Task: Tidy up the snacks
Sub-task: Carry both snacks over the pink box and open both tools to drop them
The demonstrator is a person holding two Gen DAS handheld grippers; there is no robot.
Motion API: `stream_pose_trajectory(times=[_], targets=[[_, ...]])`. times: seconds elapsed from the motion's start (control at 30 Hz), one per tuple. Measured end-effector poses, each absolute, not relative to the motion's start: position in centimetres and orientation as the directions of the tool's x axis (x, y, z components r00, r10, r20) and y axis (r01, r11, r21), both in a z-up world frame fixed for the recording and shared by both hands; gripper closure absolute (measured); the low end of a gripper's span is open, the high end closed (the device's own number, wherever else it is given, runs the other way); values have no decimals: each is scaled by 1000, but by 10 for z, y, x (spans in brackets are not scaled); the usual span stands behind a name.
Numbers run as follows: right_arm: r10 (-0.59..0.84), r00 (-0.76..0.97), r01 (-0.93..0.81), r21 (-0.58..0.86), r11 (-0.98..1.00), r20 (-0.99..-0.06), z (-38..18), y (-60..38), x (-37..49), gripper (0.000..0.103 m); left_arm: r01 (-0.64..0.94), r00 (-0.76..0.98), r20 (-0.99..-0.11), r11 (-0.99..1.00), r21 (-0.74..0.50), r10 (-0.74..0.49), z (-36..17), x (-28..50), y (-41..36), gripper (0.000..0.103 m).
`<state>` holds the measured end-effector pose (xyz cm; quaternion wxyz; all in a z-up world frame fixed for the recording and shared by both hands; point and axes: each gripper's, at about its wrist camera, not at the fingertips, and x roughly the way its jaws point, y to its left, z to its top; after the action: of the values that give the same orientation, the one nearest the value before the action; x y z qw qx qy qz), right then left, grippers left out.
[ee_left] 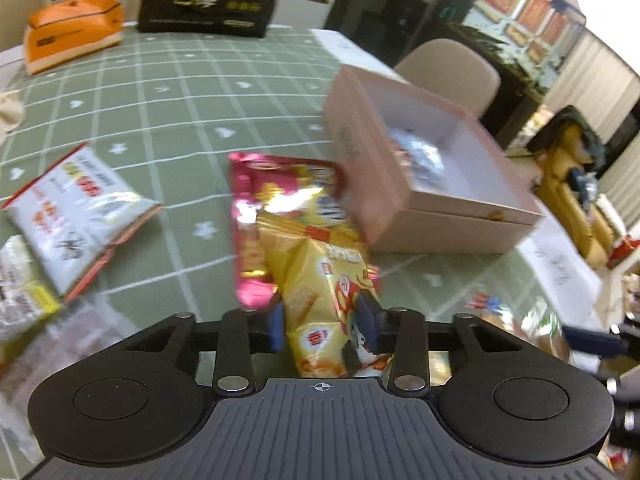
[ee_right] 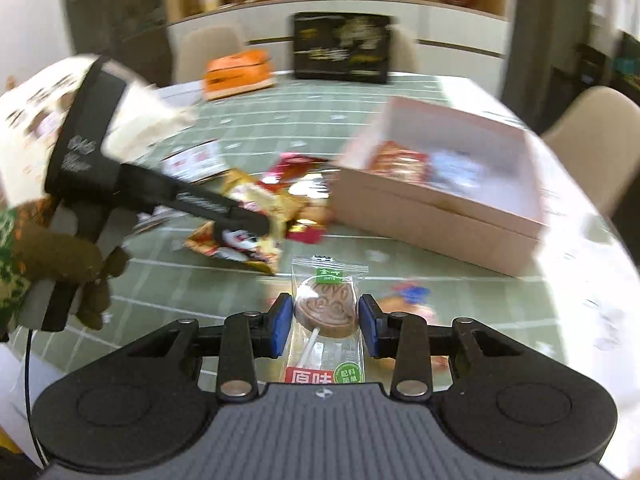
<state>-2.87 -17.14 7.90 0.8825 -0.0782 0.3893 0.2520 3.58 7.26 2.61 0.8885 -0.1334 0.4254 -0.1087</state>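
Gripping a yellow snack bag (ee_left: pixel 326 300) in our closed left gripper (ee_left: pixel 325 322) beside the pink box (ee_left: pixel 440 216), we clamp a wrapped lollipop (ee_right: pixel 326 310) in our right gripper (ee_right: pixel 325 322) above the table (ee_right: pixel 180 280).

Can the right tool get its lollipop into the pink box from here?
Probably yes. The right tool holds the wrapped lollipop; the pink box lies ahead and right, top open, with nothing seen between. The left tool works off to the left.

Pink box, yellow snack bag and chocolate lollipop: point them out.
pink box (ee_left: pixel 448 224), left wrist view, near side wall.
yellow snack bag (ee_left: pixel 320 280), left wrist view, bag front.
chocolate lollipop (ee_right: pixel 326 308), right wrist view, chocolate disc.
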Motion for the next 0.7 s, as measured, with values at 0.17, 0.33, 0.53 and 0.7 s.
stream_pose_trajectory(times=[0.17, 0.33, 0.53, 0.7], targets=[[321, 644, -410, 41, 911, -694, 99, -216, -34, 67, 212, 686, -643, 939, -269, -339, 69, -3, 52, 78], [273, 723, -289, 81, 954, -634, 124, -256, -33, 67, 286, 732, -493, 869, -404, -471, 118, 1, 44, 78], [274, 753, -254, 120, 960, -599, 143, -263, -15, 67, 258, 733, -408, 777, -575, -545, 134, 101, 29, 70], [237, 750, -237, 84, 968, -617, 151, -255, 1, 67, 155, 748, -475, 819, -553, -463, 109, 101, 49, 70]])
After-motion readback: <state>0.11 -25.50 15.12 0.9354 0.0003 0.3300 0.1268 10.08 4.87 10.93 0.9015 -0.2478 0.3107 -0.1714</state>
